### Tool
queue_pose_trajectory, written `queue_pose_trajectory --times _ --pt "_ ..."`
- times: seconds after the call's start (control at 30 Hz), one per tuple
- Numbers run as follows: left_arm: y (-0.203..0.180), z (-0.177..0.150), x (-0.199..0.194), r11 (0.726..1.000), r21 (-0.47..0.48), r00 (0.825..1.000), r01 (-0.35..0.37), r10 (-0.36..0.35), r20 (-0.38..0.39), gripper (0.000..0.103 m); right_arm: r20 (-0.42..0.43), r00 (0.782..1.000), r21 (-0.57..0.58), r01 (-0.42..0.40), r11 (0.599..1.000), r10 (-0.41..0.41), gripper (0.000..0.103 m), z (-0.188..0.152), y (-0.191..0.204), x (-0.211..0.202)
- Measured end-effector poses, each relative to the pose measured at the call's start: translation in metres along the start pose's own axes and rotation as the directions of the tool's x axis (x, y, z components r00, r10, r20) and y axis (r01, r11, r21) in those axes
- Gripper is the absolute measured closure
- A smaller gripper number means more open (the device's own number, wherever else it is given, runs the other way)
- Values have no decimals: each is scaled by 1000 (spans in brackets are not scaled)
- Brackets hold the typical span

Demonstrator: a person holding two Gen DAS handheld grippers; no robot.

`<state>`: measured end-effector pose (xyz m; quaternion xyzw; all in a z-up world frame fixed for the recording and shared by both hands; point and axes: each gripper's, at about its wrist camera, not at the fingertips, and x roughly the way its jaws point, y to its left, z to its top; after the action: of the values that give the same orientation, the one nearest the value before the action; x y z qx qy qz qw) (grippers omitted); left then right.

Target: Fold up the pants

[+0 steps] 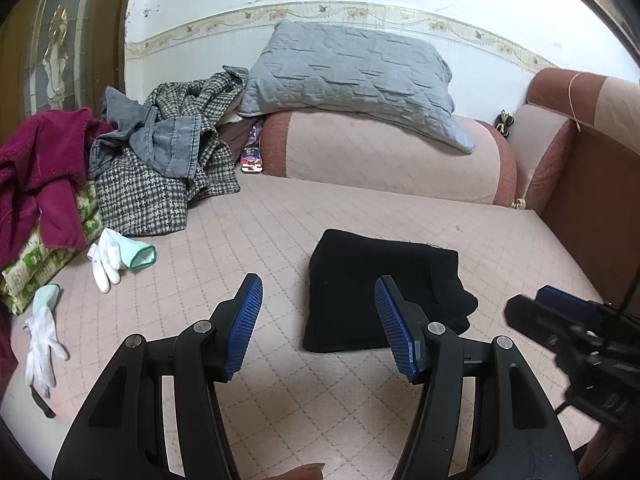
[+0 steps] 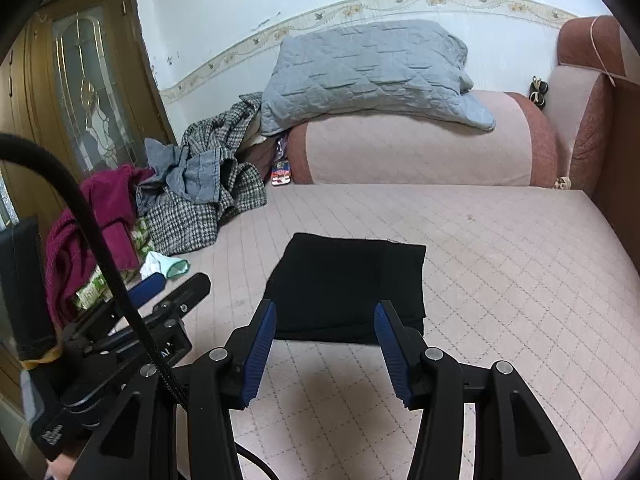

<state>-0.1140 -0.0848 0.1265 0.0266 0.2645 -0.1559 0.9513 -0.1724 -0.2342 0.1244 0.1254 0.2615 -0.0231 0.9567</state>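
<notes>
The black pants [image 1: 372,284] lie folded into a compact square on the pink quilted sofa seat [image 1: 260,240]. They also show in the right wrist view [image 2: 344,288]. My left gripper [image 1: 318,284] is open and empty, held above the seat just in front and to the left of the pants. My right gripper [image 2: 325,308] is open and empty, hovering just before the near edge of the pants. The right gripper also shows at the right edge of the left wrist view [image 1: 560,320], and the left gripper at the left of the right wrist view [image 2: 176,284].
A pile of clothes [image 1: 160,160] with a houndstooth coat, grey jeans and a maroon garment [image 1: 40,176] lies at the back left. White gloves [image 1: 106,258] lie on the seat at the left. A grey quilted pillow [image 1: 352,72] rests on the bolster [image 1: 380,156]. A wooden door [image 2: 92,92] stands left.
</notes>
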Motion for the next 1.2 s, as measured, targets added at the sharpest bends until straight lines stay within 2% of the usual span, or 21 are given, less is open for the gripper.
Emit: queue_pose_trajectory --times 0.23,0.57,0.83,0.97,1.1,1.2 --pt "-15 2 10 999 32 1000 -8 8 -11 44 -21 1000 30 -3 1000 4 54 -6 -20 17" --pt "-24 2 9 999 48 1000 -19 20 -14 43 -15 1000 85 -25 996 26 54 -9 -41 18" --pt "-28 -2 -9 999 39 999 -32 33 -26 44 8 999 92 -45 995 45 54 -15 -41 -12" --pt "-34 0 -24 1000 2 999 -3 3 -43 44 -5 998 52 -57 997 58 54 -19 -38 -30" --pt "-44 0 -31 998 50 999 -40 40 -1 43 -11 999 14 -42 999 42 54 -22 -35 -40" --pt "-45 1 -24 999 39 999 -15 16 -31 44 -6 1000 -7 -22 1000 21 54 -23 -36 -45"
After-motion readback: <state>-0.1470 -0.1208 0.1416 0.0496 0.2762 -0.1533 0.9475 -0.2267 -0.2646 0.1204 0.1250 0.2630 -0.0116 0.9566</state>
